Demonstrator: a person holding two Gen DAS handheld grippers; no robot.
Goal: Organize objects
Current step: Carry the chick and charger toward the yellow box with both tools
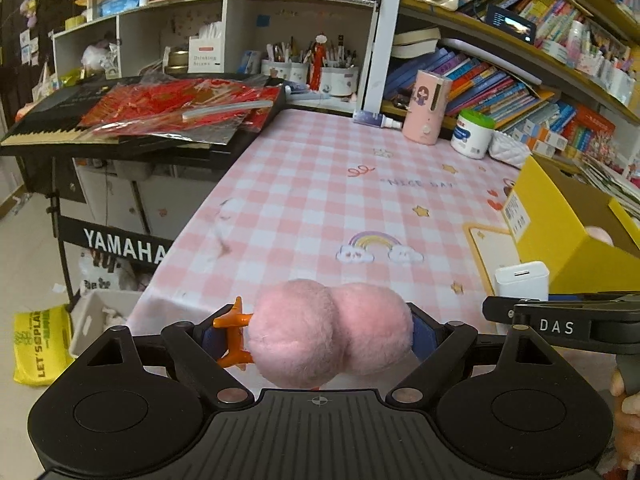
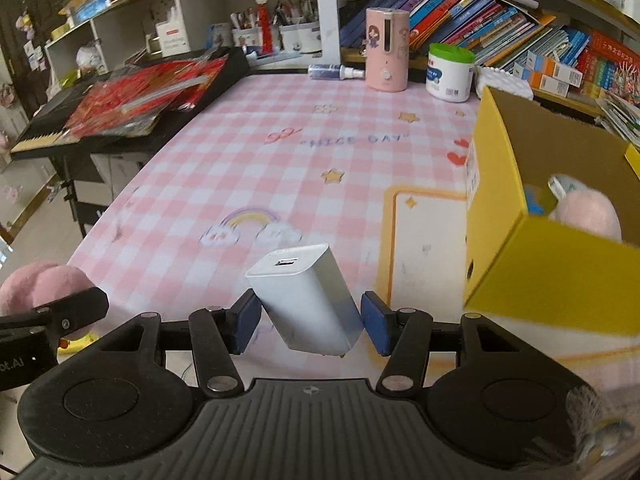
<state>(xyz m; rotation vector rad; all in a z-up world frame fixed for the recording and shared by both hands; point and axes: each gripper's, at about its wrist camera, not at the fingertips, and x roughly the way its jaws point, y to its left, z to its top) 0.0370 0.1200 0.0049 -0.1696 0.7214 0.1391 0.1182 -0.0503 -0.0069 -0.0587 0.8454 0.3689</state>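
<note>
Your left gripper [image 1: 326,334] is clamped on a pink plush toy [image 1: 332,332] with orange feet [image 1: 234,334]; its blue pads press into both sides of the soft body, which bulges forward between them at 6 o'clock in the left wrist view, above the near edge of the table. Your right gripper [image 2: 310,322] pinches a white USB charger [image 2: 308,300], tilted with its port end up and away from you, the pads [image 2: 374,322] tight on its flanks, at 6 o'clock in the right wrist view.

The charger also shows at 4 o'clock in the left view, just beside the right gripper's black body. The plush shows at 8 o'clock in the right view.

Both loads hang over a pink-and-white checked tablecloth [image 2: 248,168]. An open yellow cardboard box [image 2: 532,272] stands at 3 o'clock in the right view, near the charger, with another pink plush [image 2: 588,214] lying inside it.

Farther off, at 1 o'clock, a pink cylindrical appliance [image 2: 387,56] and a white tub with a green lid [image 2: 449,74] stand by the bookshelf. At 10 o'clock a Yamaha keyboard [image 1: 52,120] carries red packaging [image 1: 180,104].
</note>
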